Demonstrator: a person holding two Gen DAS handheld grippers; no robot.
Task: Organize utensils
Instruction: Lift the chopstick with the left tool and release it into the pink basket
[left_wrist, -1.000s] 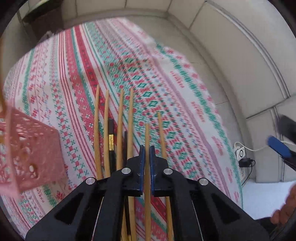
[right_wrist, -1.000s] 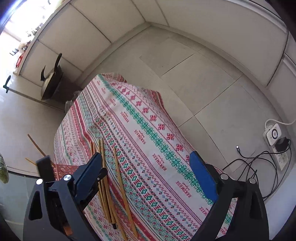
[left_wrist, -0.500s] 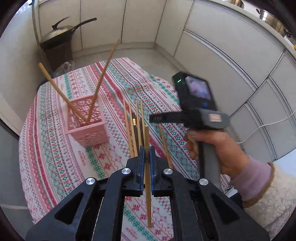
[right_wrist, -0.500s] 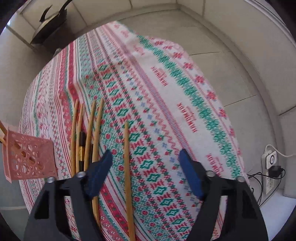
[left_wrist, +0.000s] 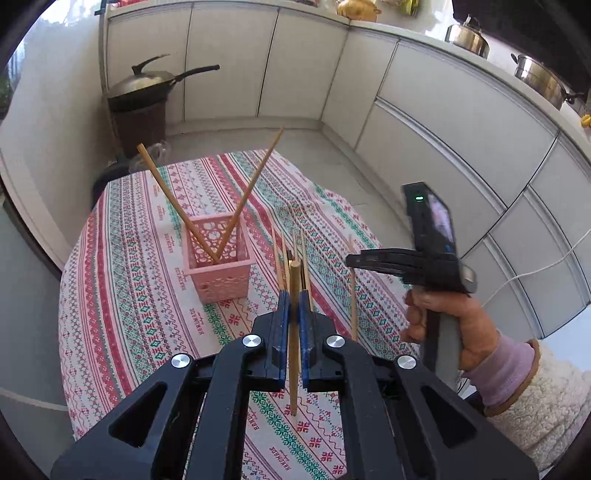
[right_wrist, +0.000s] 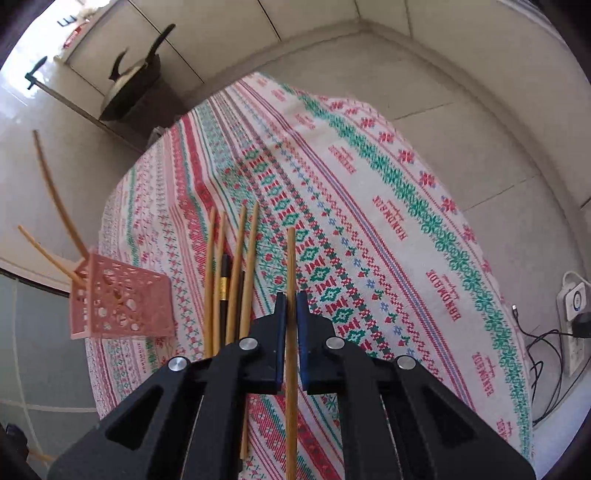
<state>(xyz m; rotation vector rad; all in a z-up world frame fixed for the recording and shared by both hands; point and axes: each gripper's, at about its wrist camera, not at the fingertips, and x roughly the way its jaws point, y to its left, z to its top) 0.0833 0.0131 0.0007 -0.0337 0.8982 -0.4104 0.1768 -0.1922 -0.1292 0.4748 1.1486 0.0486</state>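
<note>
My left gripper (left_wrist: 291, 295) is shut on a bamboo chopstick (left_wrist: 294, 277) and holds it in the air above the patterned tablecloth (left_wrist: 129, 277). A pink lattice basket (left_wrist: 221, 284) stands left of it with two chopsticks leaning out in a V. To the right a hand (left_wrist: 443, 314) holds my right gripper (left_wrist: 349, 262) low over the table. In the right wrist view that right gripper (right_wrist: 291, 297) is shut on a single bamboo chopstick (right_wrist: 291, 258). Several loose chopsticks (right_wrist: 243, 258), one of them black, lie to its left, between it and the pink basket (right_wrist: 125, 306).
A lidded wok on a dark stand (left_wrist: 147, 85) sits beyond the table's far edge. White cabinets curve round the back and right, with metal pots (left_wrist: 467, 35) on the counter. A power strip with cables (right_wrist: 572, 302) lies on the floor at right.
My left gripper rose and drew back with its chopstick, bringing the basket and room into view. My right gripper moved over the single chopstick and went from wide open to shut on it.
</note>
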